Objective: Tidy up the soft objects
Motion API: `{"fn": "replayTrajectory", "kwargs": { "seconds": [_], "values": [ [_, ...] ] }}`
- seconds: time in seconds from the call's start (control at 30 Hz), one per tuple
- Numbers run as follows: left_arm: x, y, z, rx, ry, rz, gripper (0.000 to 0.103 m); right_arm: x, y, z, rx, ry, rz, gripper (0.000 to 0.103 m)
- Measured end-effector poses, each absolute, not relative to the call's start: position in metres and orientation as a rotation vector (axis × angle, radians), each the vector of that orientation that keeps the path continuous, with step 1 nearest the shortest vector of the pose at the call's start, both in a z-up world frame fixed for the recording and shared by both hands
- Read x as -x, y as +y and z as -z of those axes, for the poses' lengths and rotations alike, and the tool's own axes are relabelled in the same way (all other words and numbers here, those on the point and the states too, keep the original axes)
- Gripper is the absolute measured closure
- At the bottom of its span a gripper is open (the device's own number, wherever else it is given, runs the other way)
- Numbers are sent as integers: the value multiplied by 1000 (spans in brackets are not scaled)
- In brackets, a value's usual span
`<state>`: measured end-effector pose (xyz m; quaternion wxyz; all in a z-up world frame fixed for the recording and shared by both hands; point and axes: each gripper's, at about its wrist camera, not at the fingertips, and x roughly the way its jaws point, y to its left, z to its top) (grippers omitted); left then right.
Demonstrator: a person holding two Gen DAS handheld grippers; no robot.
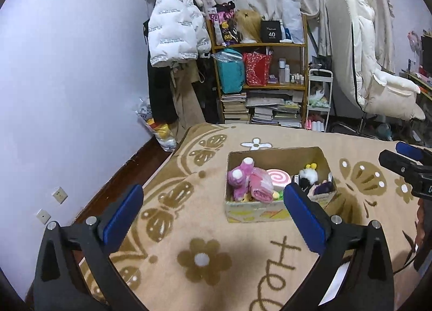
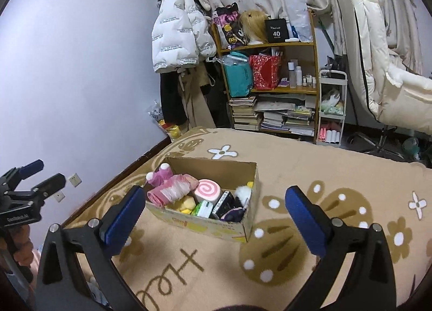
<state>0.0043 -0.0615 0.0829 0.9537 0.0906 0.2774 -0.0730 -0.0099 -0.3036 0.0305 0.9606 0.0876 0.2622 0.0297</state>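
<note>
Cardboard box (image 1: 253, 212) on patterned blanket (image 1: 205, 219)

box (image 2: 205, 223): matt brown cardboard, printed front
blanket (image 1: 216, 232): fuzzy tan cloth
pink toy (image 1: 239, 180): soft plush
tongs (image 1: 213, 219): matt black plastic, blue rubbery pads, shiny metal pins
shelf (image 2: 286, 45): smooth yellow wood
jacket (image 1: 175, 32): white puffy cloth

right gripper (image 2: 213, 216) jaws wide, empty; cardboard box (image 2: 216, 226) on blanket (image 2: 310, 170) holds pink swirl cushion (image 2: 208, 189)
</note>
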Motion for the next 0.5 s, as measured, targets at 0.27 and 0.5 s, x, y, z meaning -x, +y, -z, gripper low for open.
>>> {"fn": "replayTrajectory", "kwargs": {
  "seconds": [0.27,0.5],
  "values": [
    [28,-45,-76,-129,534,126,0,46,-298,-22,-130,442,-46,0],
    [52,-49,-56,-151,516,131,0,51,-294,3,-138,488,-43,0]
  ]
}}
